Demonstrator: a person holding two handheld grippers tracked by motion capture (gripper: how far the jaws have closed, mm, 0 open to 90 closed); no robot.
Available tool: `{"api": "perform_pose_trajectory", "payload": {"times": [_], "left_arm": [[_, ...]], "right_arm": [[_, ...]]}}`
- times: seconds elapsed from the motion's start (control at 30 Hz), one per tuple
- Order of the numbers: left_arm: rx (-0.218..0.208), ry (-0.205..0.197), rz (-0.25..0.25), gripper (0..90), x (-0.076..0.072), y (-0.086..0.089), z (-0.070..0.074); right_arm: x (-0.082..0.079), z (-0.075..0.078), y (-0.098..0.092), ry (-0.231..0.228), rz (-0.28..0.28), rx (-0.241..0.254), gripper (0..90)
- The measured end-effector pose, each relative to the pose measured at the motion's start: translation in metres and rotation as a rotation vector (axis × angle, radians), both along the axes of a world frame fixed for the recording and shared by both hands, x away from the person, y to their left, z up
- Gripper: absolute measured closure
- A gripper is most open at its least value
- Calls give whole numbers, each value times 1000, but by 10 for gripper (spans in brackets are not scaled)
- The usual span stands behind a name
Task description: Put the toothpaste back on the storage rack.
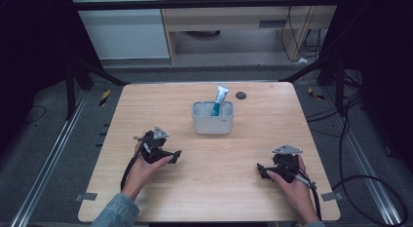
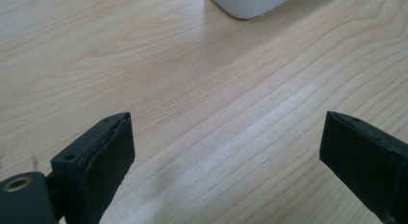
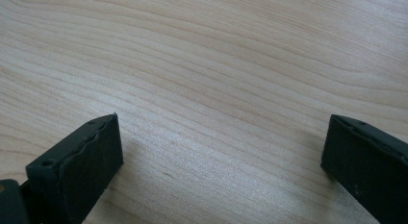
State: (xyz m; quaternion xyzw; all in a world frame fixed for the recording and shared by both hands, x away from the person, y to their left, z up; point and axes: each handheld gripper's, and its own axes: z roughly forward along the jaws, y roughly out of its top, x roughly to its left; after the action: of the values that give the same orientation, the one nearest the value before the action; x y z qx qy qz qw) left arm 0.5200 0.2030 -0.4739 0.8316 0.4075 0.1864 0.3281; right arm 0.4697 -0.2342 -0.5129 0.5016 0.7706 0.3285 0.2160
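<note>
my left gripper (image 1: 171, 155) rests low over the wooden worktop (image 1: 160, 105), on its near left part, held in the left hand (image 1: 146, 166). its jaws stand wide apart with nothing between them; in the left gripper view only bare wood grain lies in the gap, and a corner of the grey holder (image 2: 250, 3) shows at the top edge, well ahead of the jaws. my right gripper (image 1: 262, 169) rests low over the near right part of the worktop, held in the right hand (image 1: 292, 185). its jaws are also spread wide and grip nothing; in the right gripper view bare wood lies between them. the two grippers point inward toward each other and are well apart. the grey holder (image 1: 212, 118) stands upright at the centre of the worktop, beyond both grippers and roughly between them. a toothpaste tube (image 1: 219, 100) stands inside it, tilted slightly, with its white and teal upper end rising above the rim. a small dark round mark (image 1: 240, 95) lies on the worktop just beyond the holder, to its right. neither gripper touches the holder or the tube.
</note>
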Motion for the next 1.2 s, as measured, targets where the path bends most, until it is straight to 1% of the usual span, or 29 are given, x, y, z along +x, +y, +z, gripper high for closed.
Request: {"api": "perform_pose_trajectory", "payload": {"times": [0.07, 0.17, 0.3, 0.33, 0.37, 0.43, 0.5, 0.67, 0.7, 0.77, 0.8, 0.83, 0.87, 0.9, 0.97, 1.0, 1.03, 1.07, 1.2], "left_arm": [[0, 7, 0, 42, -2, 5, -4], [-5, 11, 22, 39, -4, 13, -8], [16, 2, 61, 39, -1, 25, -11], [16, 2, 61, 39, -1, 25, -11], [21, -1, 80, 39, 1, 32, -12], [22, 0, 89, 39, 2, 35, -12], [19, 3, 117, 41, 5, 44, -14], [34, -2, 131, 42, 8, 52, -16], [39, -2, 141, 42, 10, 55, -18], [33, -2, 156, 42, 11, 59, -20], [33, -2, 156, 43, 11, 59, -20], [20, -6, 172, 45, 13, 63, -22], [20, -6, 172, 46, 13, 63, -22], [12, -4, 182, 46, 15, 66, -25], [-1, 5, 177, 47, 18, 69, -30], [-16, 12, 178, 28, 19, 72, -31], [-20, 0, 183, 20, 19, 74, -32], [-33, -10, 191, 21, 19, 75, -33], [-31, -8, 170, 7, 21, 76, -34]], "right_arm": [[0, 0, 0, 0, -2, 1, 9], [0, 0, 0, 0, -4, 0, 9], [0, 0, 0, -1, -4, 0, 9], [0, 0, 0, -1, -4, -1, 9], [0, 0, 0, -1, -4, 0, 9], [0, 0, 0, -1, -4, -1, 9], [0, 0, 0, -1, -4, 0, 9], [0, 0, 0, -1, -4, -1, 9], [0, 0, 0, -1, -4, 0, 9], [0, 0, 0, -1, -4, 0, 9], [0, 0, 0, -1, -4, 0, 9], [0, 0, 0, -1, -4, 0, 9], [0, 0, 0, -1, -4, 0, 9], [0, 0, 0, -1, -4, 0, 9], [0, 0, 0, -1, -4, 0, 9], [0, 0, 0, -1, -4, 0, 9], [0, 0, 0, -1, -4, 0, 9], [0, 0, 0, -1, -4, 0, 9], [0, 0, 0, -1, -4, -1, 9]]}}
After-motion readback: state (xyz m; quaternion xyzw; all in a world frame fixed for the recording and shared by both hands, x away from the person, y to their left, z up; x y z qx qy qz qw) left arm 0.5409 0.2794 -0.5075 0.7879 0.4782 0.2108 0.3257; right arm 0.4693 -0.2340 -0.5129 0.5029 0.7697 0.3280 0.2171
